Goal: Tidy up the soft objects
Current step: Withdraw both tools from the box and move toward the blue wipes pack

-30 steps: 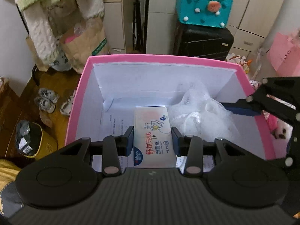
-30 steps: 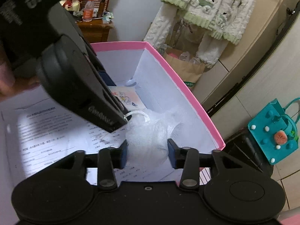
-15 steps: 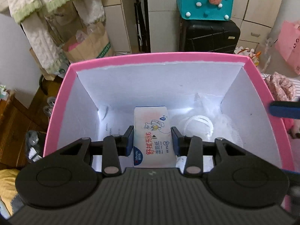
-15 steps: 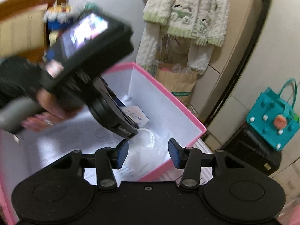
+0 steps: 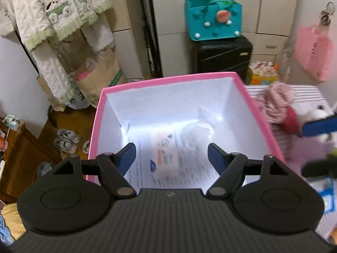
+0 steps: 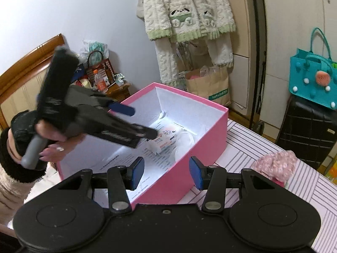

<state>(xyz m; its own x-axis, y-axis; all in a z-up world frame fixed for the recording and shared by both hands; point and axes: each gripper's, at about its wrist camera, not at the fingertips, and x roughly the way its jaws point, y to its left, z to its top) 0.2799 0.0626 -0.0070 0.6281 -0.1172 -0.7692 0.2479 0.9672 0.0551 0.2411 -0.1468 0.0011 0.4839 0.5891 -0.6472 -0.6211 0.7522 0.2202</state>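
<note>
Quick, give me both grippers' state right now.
Left gripper: open, jaws just opened, tissue pack released in the pink box.
Right gripper: open, holding nothing.

Green lettering on brown paper bag (image 6: 212,84) — too small to read, tissue pack (image 6: 167,136) print blurred

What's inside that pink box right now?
Inside the pink box lie a pack of wet wipes, a white mesh bundle beside it, and printed paper sheets lining the bottom. Whatever lies beneath the sheets is covered.
</note>
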